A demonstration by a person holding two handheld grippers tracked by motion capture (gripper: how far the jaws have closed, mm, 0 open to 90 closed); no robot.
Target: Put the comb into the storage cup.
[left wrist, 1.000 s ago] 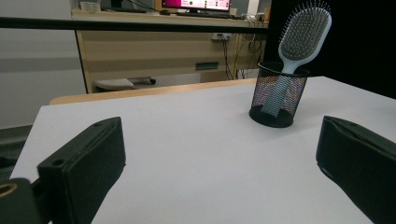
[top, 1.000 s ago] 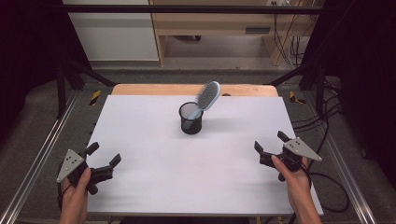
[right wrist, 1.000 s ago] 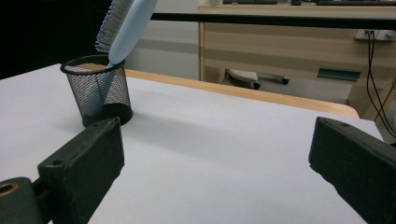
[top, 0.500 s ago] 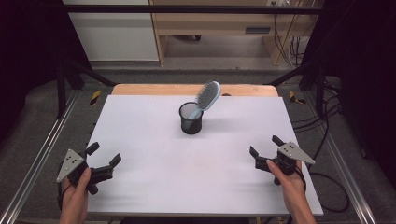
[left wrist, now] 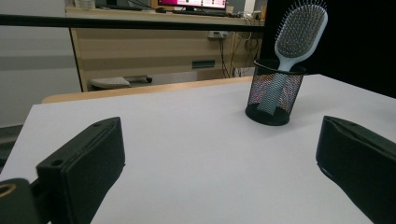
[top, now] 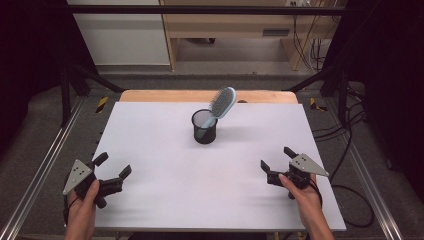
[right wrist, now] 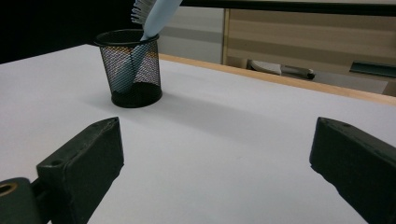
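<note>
A black mesh cup stands on the white table, towards the back centre. A light blue hairbrush leans in it, handle down, head tilted to the right. The left gripper view has the cup and the brush ahead to the right. From the right gripper view the cup sits ahead to the left, with the brush rising out of it. My left gripper rests open near the front left corner. At the front right my right gripper is open too. Both hold nothing.
A wooden strip runs along the table's far edge. Metal rails flank the table on both sides, and cables lie on the floor at the right. A wooden bench stands behind.
My right gripper has moved left and toward the front edge, turning slightly toward the cup. The left gripper has stayed put.
</note>
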